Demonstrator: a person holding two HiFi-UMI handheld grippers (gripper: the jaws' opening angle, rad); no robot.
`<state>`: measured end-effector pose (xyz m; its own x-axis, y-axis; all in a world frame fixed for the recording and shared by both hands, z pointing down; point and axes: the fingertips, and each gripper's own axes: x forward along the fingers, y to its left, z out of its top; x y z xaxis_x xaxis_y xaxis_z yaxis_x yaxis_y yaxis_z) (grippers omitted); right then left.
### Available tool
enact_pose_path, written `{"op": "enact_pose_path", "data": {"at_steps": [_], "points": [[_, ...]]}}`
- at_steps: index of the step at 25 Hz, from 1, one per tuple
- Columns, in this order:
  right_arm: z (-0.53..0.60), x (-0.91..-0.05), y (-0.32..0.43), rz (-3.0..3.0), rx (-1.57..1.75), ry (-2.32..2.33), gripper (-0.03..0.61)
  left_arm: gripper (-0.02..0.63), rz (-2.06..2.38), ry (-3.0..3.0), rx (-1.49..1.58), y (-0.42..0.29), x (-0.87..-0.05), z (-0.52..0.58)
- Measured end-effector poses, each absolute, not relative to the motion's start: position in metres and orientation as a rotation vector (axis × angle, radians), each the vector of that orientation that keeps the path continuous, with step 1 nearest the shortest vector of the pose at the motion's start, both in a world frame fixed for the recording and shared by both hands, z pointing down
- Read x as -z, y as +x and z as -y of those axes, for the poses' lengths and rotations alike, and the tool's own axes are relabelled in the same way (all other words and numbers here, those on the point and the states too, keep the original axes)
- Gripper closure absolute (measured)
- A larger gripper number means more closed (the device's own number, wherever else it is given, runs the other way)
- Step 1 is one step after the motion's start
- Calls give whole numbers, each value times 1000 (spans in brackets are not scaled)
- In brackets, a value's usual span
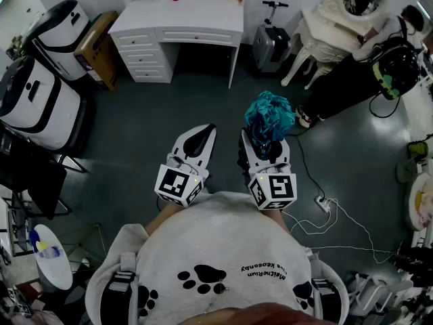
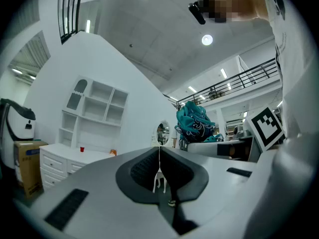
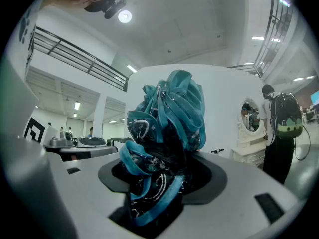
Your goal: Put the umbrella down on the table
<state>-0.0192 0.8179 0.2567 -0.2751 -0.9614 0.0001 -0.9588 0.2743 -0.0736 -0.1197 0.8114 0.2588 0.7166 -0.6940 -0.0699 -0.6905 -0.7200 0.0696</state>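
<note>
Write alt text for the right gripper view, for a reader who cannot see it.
A folded teal umbrella fills the middle, clamped between the jaws of the right gripper. Behind at right, a person wearing a backpack stands by a white mirrored dressing table.

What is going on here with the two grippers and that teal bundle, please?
A person holds a gripper in each hand, both pointing forward in front of the body. The right gripper is closed on a bundled teal umbrella that sticks out past its jaws. The left gripper is shut and empty. The white desk stands ahead across the floor, so the umbrella is not yet set down.
</note>
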Motion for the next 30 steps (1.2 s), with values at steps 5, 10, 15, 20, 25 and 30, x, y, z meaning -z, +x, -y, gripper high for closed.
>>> {"op": "enact_pose_path", "data": {"at_steps": [5,10,15,20,25,30], "points": [[-813,-259,-16,-2473,79,-1848,299,595,1172,2876,139,-113,-262,-805],[-806,-273,-11,-2467,65,-1848,299,595,1178,2870,156,-110,-278,-796],[-739,-276,-7,-2442,115,-1881,299,595,1149,2865,167,-110,-279,-728],[-647,-273,-7,-2469,138,-1859,299,595,1166,2857,160,-110,-274,-638],[-569,-268,-36,-2502,147,-1816,299,595,1186,2864,167,-132,-262,-564],[-497,-254,-51,-2515,137,-1781,299,595,1212,2890,162,-143,-244,-491]]}}
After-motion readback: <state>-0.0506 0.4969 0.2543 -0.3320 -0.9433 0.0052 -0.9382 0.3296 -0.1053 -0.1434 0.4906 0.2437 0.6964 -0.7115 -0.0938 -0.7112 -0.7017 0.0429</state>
